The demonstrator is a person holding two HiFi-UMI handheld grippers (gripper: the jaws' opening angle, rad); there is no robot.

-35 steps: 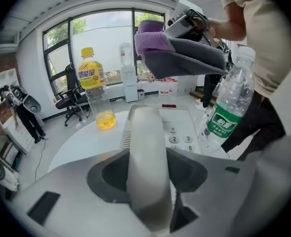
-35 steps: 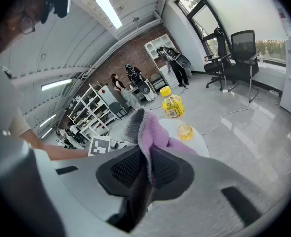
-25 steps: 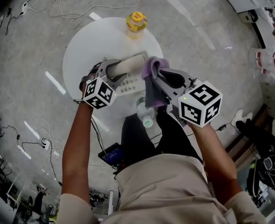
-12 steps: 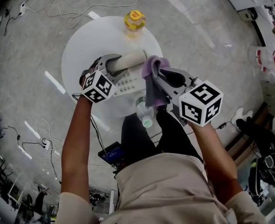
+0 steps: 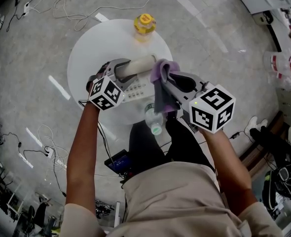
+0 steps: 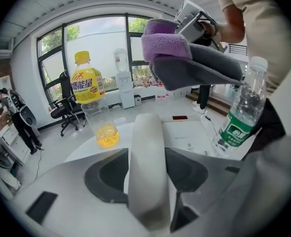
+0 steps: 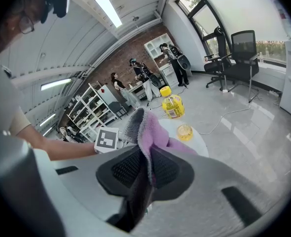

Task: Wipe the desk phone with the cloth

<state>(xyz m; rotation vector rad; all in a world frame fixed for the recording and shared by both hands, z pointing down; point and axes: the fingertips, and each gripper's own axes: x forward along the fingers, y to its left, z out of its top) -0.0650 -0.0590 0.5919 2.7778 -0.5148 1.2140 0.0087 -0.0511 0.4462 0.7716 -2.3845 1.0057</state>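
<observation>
Left tool (image 6: 145,175) was clamped on the handset (image 5: 138,64) of the desk phone (image 5: 135,89), with one jaw on each side of it. The handset's long side ran straight out ahead of that tool. It looked lifted a little off the rest of the phone, which lay just past and below the tool on the round white desk (image 5: 93,48).

Right tool (image 7: 148,169) was squeezed shut on the cloth (image 5: 160,90). One purple and grey fold stuck up past its jaws and the rest hung down under them. The cloth was the thing to watch. It hung just past the far tip of the handset, a bit above it and very near, though no view showed it touching. The buttons of the phone sat beside and below the hanging cloth. So the right tool was the nearer one for wiping, and a short move toward the left tool would likely lay the cloth along the handset.

Past both tools the desk was bare as far as a yellow bottle (image 5: 144,23) at the far edge. A water bottle (image 5: 154,120) stood close under the right tool, near the desk's near edge, and a wide swing could knock it.
</observation>
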